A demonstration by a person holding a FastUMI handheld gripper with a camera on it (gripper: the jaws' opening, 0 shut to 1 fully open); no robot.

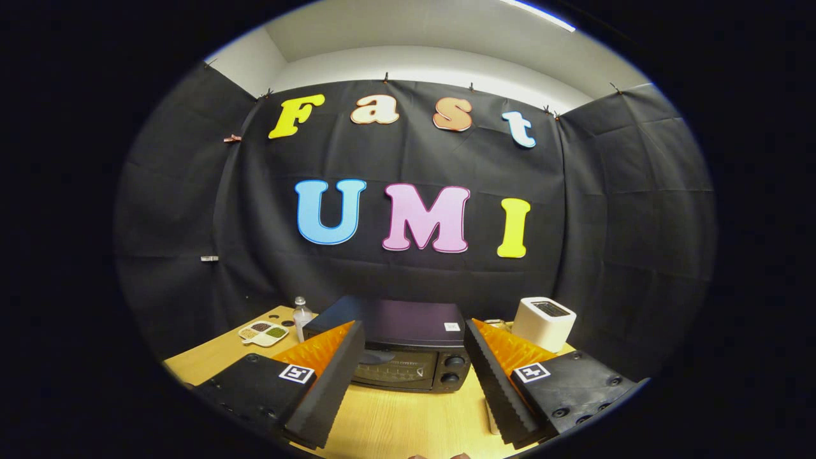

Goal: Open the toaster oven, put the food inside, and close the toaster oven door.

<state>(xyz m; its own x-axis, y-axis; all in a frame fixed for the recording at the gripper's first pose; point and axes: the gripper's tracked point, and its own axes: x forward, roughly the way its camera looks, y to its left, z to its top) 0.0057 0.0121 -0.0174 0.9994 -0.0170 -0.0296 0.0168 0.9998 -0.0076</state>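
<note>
Your gripper [414, 382] has its fingers spread wide, holding nothing. The toaster oven [395, 347] sits on the wooden table [408, 421] straight ahead, framed between the fingers, door shut, its long axis running across your line of approach. Knobs are on its right side. Handle not resolved; judged along the door's top edge, so approach straight forward.
</note>
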